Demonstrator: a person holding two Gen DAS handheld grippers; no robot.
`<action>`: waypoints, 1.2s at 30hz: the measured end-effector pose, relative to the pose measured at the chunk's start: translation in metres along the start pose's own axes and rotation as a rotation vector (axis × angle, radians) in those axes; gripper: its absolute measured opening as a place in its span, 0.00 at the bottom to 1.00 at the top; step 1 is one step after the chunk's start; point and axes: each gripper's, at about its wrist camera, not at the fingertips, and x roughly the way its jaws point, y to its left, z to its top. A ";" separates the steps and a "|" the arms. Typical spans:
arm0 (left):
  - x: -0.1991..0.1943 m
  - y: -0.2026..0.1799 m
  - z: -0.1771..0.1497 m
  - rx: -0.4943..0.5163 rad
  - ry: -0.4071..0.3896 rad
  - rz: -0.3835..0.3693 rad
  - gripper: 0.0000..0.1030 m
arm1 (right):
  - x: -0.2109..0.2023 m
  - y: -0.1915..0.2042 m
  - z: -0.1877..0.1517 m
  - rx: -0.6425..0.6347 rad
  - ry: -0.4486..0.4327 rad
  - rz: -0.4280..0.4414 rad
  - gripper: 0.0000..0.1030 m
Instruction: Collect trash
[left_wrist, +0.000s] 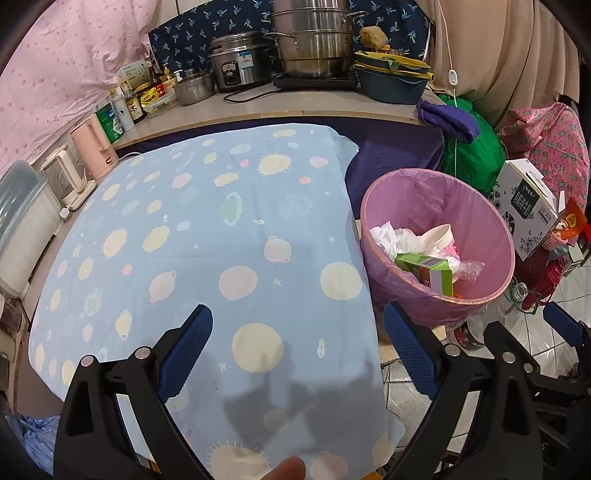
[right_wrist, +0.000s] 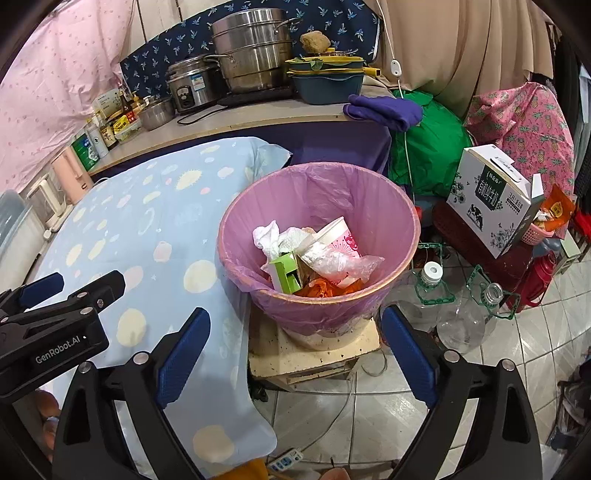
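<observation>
A pink trash bin (left_wrist: 461, 199) (right_wrist: 332, 192) with a purple liner stands beside the table, to the right of its edge. Inside lie crumpled tissue (right_wrist: 271, 236), a paper cup (right_wrist: 341, 238), a green carton (right_wrist: 286, 275), clear plastic wrap and an orange wrapper. My left gripper (left_wrist: 297, 314) hangs open over the blue patterned tablecloth (left_wrist: 221, 221), with nothing between its fingers. My right gripper (right_wrist: 295, 314) is open too, just in front of the bin, and holds nothing. Each gripper shows at the edge of the other's view.
The bin rests on a low worn stool (right_wrist: 317, 354) on the tiled floor. Empty plastic bottles (right_wrist: 461, 317) and a white milk box (right_wrist: 495, 199) sit to its right. Behind the table, a counter (left_wrist: 258, 107) carries pots, a rice cooker and bottles.
</observation>
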 end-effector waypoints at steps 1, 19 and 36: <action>-0.001 -0.001 -0.001 0.003 0.000 0.001 0.87 | 0.000 0.000 0.000 -0.002 0.001 -0.006 0.88; -0.003 -0.007 -0.007 0.017 0.003 0.009 0.87 | -0.005 0.000 -0.005 -0.007 0.009 -0.018 0.88; -0.002 -0.006 -0.010 0.017 0.013 0.023 0.87 | -0.003 0.001 -0.006 -0.014 0.019 -0.030 0.88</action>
